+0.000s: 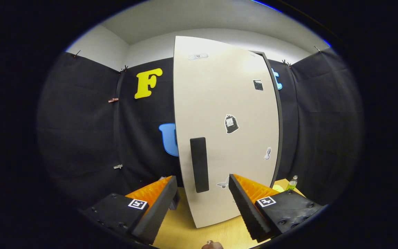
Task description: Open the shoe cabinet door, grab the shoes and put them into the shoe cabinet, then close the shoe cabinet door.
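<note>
In the gripper view we have the cabinet door (226, 131) standing upright at the centre of the frame, just ahead of the fingers; its handle (199, 164), a dark vertical bar, sits low on the door's left part, its long axis running up and down. The gripper (202, 199) holds nothing and its fingers are spread wide; the handle's lower end falls in the gap between them, nearer the left finger, and we judge it lies a little beyond the tips rather than touching. The coming move turns on bringing that upright bar squarely between the fingers. We cannot tell whether the door is shut or ajar; a dark edge runs down its right side. A few stickers dot the door; a small bottle (292, 183) stands on the tabletop (181, 231) at lower right, beyond the right finger, clear of the path; no shoes where we look.
</note>
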Motion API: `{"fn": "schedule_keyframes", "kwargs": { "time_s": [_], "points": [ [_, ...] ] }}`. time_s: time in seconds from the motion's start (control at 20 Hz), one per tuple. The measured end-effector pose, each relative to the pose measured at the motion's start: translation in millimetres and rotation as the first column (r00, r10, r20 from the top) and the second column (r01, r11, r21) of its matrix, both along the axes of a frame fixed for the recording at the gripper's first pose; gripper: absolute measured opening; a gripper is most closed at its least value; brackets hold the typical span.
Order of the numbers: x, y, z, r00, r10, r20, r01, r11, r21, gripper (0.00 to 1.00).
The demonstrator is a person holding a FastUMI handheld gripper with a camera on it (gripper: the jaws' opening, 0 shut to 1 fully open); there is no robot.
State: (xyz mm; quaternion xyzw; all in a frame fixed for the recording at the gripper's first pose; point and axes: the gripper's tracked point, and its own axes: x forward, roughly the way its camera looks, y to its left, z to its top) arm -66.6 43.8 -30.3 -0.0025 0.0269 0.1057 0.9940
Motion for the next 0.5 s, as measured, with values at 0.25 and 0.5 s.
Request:
{"fn": "schedule_keyframes", "kwargs": {
  "time_s": [0.25, 0.5],
  "points": [
    [-6.5, 2.8, 2.8, 1.000, -0.019, 0.023, 0.019, 1.000, -0.017, 0.99],
    [-6.7, 2.2, 2.6, 0.999, -0.036, 0.023, 0.036, 0.999, -0.025, 0.98]
  ]
}}
